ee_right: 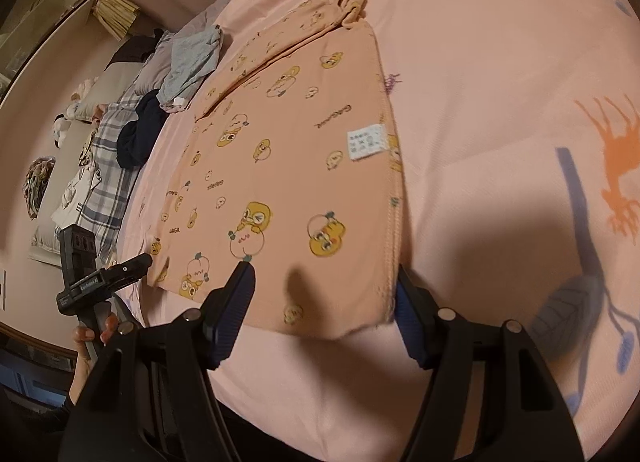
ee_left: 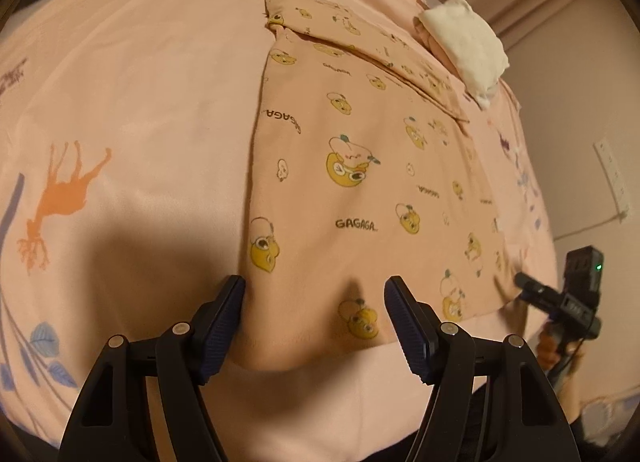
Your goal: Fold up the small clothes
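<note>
While the pink bedsheet (ee_left: 132, 110) fills both views, the printed shirt (ee_left: 360, 190) lies flat on it, its white label (ee_right: 368, 141) showing. Left gripper (ee_left: 314, 326) and right gripper (ee_right: 324, 316) each straddle a near hem corner, jaws released, grasping nothing.

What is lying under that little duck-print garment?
The duck-print garment lies flat on a pink bedsheet printed with orange animals and blue leaves. The sheet shows all around it; whatever lies directly beneath is covered and cannot be seen.
</note>
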{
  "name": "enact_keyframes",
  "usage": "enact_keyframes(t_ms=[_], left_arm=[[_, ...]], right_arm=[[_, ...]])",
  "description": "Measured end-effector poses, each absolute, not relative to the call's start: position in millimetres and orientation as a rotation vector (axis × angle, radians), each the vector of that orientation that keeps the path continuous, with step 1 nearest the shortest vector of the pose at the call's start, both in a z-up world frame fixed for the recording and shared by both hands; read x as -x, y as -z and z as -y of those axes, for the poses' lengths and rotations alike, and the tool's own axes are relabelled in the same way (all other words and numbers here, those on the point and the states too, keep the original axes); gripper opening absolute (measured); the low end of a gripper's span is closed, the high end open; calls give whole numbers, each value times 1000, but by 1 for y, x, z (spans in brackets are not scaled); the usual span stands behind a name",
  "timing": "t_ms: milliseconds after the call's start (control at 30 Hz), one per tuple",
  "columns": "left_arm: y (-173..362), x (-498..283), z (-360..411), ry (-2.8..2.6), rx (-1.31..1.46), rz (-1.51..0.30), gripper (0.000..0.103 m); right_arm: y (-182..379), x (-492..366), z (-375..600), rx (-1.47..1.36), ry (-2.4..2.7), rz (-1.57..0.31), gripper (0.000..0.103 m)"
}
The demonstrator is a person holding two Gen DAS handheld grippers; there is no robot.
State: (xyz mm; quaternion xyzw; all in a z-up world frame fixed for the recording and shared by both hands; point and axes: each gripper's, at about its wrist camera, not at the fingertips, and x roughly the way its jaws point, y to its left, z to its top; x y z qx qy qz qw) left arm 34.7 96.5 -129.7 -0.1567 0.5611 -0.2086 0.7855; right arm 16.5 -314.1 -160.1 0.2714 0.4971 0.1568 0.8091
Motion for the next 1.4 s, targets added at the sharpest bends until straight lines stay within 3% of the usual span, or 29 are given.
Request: enact_keyframes(t_ms=[167,233,367,500,600,633,733,1400], left_arm=[[129,-33,-85,480,292,-1213,70],[128,-31,-82,485,274,-1210,70],[128,-27,-80,486,257,-1209,66],[133,-30,-79,441,230,-1218,38],[134,-32,-83,412,233,-1220,18],[135,-32,-84,395,230,-1223,11],[132,-32,-90,383,266,-1211,5],[51,-69,-83,431,283,-969,3]], right_arm=[[163,-24,315,-613,-356,-1059,59],[164,-21,315,-615,-371,-1071,48],[166,-12,316,-609,-383,-1076,37],[173,-15,324,-635,-349,-1074,15],[173,-16,324,-623,-345,-1059,9],[172,-16,322,-605,-344,-1054,8],[165,-15,319,-584,-356,-1032,6],[64,-44,313,-526,-425,-708,5]])
